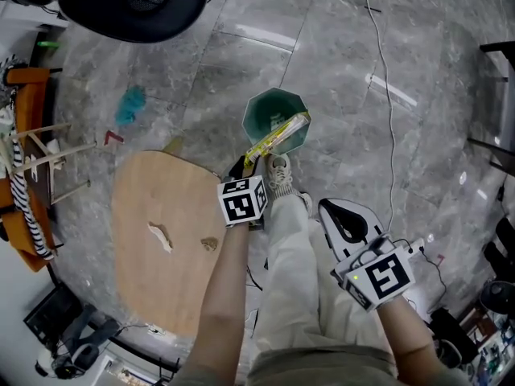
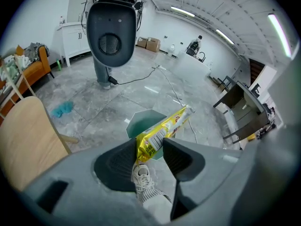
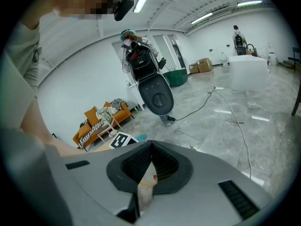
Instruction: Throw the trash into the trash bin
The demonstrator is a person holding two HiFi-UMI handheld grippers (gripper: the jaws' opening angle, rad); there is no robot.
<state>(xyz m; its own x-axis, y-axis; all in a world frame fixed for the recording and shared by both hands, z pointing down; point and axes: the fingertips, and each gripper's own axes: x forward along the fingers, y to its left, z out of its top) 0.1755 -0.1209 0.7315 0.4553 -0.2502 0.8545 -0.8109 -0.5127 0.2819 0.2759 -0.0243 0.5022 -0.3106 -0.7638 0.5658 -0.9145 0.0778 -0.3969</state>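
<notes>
Left gripper view: what lies between the jaws?

Reply: The left gripper (image 2: 150, 149) is clamped on the lower end of a yellow wrapper (image 2: 164, 130), and the wrapper slants up and away from the pads. The trash bin (image 2: 137, 124) stands on the floor just beyond it.

And how is that arm posed?

Reply: In the head view a bare forearm rises from the lower edge to the left gripper (image 1: 245, 167), which tips steeply down. The wrapper (image 1: 278, 137) reaches out over the rim of the trash bin (image 1: 259, 111). A shoe (image 1: 279, 175) stands just beside the bin, and a wooden table (image 1: 161, 240) lies to the left.

And the right hand?

Reply: The right gripper (image 3: 149, 147) has its jaws together at the tips. A pale scrap shows low behind them — what it is cannot be told. In the head view the right gripper (image 1: 346, 219) hangs at the lower right beside the person's leg, well apart from the bin.
</notes>
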